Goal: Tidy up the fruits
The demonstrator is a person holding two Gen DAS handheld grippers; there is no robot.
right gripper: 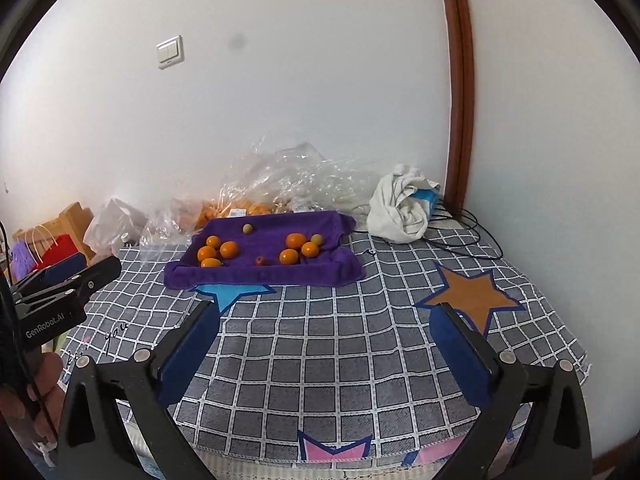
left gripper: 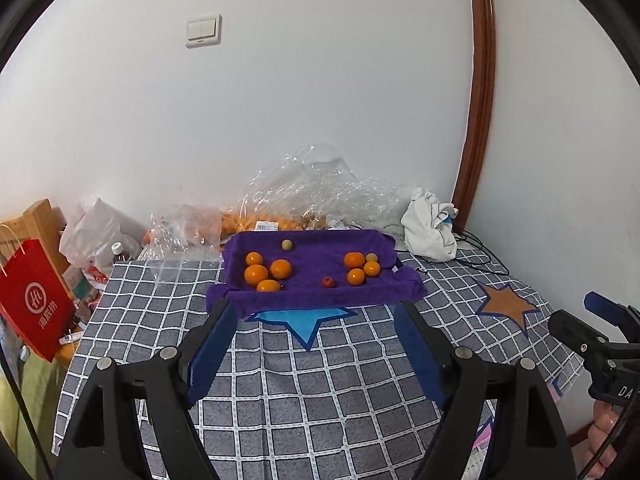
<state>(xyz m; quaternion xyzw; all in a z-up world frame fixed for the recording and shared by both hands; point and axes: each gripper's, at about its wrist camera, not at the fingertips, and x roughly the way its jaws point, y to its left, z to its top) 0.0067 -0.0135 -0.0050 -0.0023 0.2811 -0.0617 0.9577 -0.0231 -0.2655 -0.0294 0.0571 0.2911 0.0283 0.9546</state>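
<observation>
A purple towel [left gripper: 320, 296] with raised edges lies at the far side of the checked cloth [left gripper: 320, 380]. On it are a left cluster of oranges [left gripper: 256, 274], a right cluster of oranges [left gripper: 355, 260], a small red fruit [left gripper: 328, 281] between them, and two small greenish fruits [left gripper: 286, 245] [left gripper: 372, 257]. My left gripper [left gripper: 316, 306] stands open just short of the towel's near edge, nothing between its fingers. The right gripper [right gripper: 324, 307] is open wide and empty, farther back from the towel [right gripper: 260, 276]. Each gripper shows at the edge of the other's view.
Crumpled clear plastic bags [left gripper: 304, 196] with more oranges lie against the wall behind the towel. A white cloth [left gripper: 430, 228] and black cables [left gripper: 480, 248] sit at the back right. A red paper bag [left gripper: 34, 300] and clutter stand off the left edge.
</observation>
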